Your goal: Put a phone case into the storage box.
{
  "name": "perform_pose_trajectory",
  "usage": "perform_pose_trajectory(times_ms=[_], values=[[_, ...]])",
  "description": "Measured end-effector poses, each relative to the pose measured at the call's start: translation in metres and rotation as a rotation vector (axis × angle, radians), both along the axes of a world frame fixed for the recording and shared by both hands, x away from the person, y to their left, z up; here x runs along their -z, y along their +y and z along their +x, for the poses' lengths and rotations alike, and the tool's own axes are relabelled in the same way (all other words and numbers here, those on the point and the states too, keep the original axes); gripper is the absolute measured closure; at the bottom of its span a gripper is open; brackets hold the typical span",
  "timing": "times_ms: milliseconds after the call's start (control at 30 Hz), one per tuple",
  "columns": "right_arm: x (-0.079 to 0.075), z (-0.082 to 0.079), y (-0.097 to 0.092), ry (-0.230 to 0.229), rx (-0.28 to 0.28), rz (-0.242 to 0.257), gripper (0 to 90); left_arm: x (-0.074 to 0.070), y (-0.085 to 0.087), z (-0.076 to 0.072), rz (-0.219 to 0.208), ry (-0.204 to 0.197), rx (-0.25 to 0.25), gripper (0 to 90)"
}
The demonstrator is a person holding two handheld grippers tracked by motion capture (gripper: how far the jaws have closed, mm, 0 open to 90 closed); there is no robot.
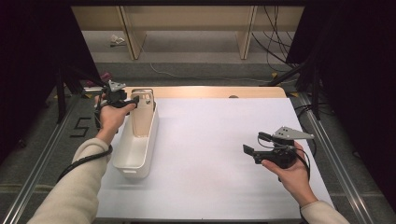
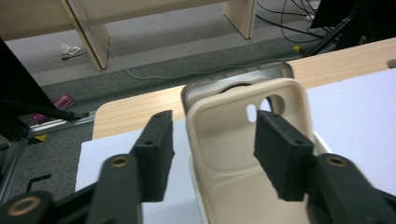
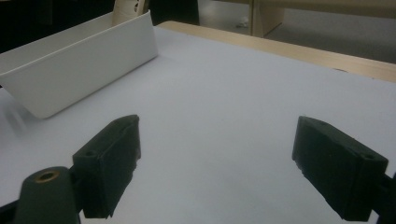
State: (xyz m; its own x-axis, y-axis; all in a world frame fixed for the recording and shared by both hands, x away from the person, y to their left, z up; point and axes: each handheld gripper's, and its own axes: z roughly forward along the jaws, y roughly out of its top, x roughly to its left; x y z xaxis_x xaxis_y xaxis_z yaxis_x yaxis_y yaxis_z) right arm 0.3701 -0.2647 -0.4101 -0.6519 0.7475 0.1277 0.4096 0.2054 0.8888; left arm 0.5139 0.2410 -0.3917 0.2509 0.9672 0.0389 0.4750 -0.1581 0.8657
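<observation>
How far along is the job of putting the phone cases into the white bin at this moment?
Done: the beige phone case and a clear one behind it stand in the white bin. In hand: nothing; the left claw is open around the beige case, pads apart from it. Left: withdrawing that claw. The right claw hangs open above bare table.

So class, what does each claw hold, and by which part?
Nothing. The left claw stands open around the phone case in the white bin; the right claw is open.
</observation>
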Motion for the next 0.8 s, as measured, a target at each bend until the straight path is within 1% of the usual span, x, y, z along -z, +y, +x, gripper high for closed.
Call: perform_pose_trajectory(times_ms=[33,67,167,233,267,333,367,400,533,600,667,733,800], values=[[0.000,0.000,0.000,0.000,-0.001,-0.001,16.2,-0.001,-0.001,-0.002,0.000,0.003,0.011,39.0],[0.000,0.000,0.000,0.001,-0.001,-0.001,16.2,-0.002,-0.002,-0.005,0.000,0.007,0.026,36.1],[0.000,0.000,0.000,0.000,0.000,-0.001,16.2,-0.006,-0.005,-0.016,-0.014,-0.004,0.045,25.0],[0.000,0.000,0.000,0.000,0.002,-0.002,16.2,-0.009,-0.007,-0.028,-0.038,-0.013,0.060,19.1],[0.000,0.000,0.000,0.003,0.003,0.000,16.2,-0.009,-0.008,-0.035,-0.055,-0.022,0.078,17.0],[0.000,0.000,-0.001,0.002,0.003,0.001,16.2,-0.008,-0.010,-0.053,-0.077,-0.031,0.135,15.4],[0.000,0.000,-0.001,0.003,0.002,0.002,16.2,-0.007,-0.011,-0.059,-0.088,-0.032,0.150,14.2],[0.000,0.000,-0.001,0.002,0.002,0.003,16.2,-0.004,-0.012,-0.070,-0.102,-0.032,0.177,12.6],[0.000,0.000,0.000,0.001,0.000,0.004,16.2,0.003,-0.016,-0.101,-0.124,-0.060,0.243,7.4],[0.000,0.000,0.000,-0.001,-0.001,0.005,16.2,0.006,-0.019,-0.116,-0.131,-0.064,0.284,4.7],[0.000,-0.001,0.001,-0.002,-0.003,0.005,16.2,0.007,-0.021,-0.127,-0.142,-0.076,0.306,3.1],[0.000,-0.001,0.001,-0.005,-0.010,0.002,16.2,0.010,-0.024,-0.140,-0.142,-0.087,0.328,2.4],[0.000,-0.001,0.001,-0.005,-0.014,0.004,16.2,0.011,-0.027,-0.149,-0.144,-0.097,0.338,1.8]])
